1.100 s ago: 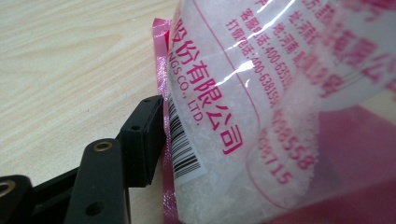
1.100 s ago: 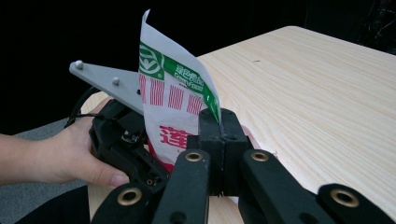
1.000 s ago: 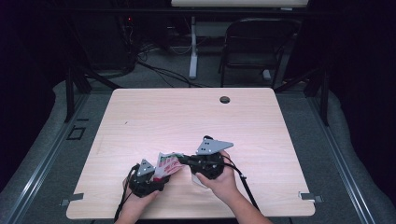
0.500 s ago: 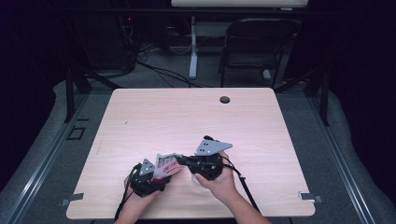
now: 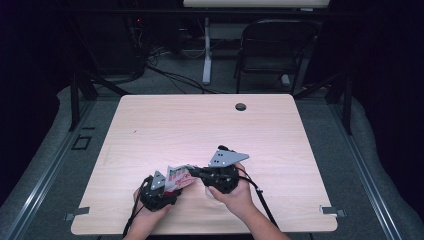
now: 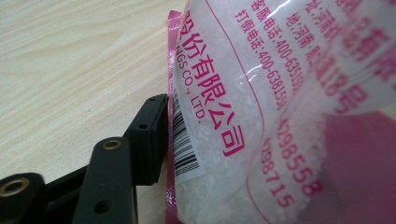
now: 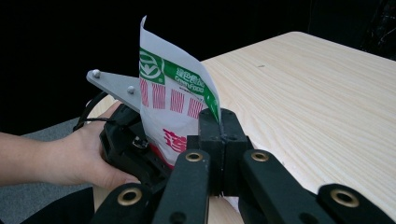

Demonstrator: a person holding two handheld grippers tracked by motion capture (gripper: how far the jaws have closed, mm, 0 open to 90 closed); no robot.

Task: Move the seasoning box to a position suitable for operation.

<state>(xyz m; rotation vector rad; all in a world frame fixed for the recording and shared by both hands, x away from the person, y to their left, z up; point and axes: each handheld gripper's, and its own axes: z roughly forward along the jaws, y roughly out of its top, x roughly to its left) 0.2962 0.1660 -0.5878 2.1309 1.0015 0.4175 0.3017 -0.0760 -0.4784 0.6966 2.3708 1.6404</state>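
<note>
Near table's (image 5: 150, 125) front edge, right gripper (image 7: 219, 126) clamped bag's (image 5: 177, 176) corner, steadying it; left gripper (image 5: 167, 186) jaws, just closing, flanked bag's other end, grip unclear.

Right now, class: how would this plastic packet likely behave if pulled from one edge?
The packet is probably floppy: it curls above the right gripper pinching its edge. Its loose white grains would likely shift and sag. The glossy film looks slippery.
</note>
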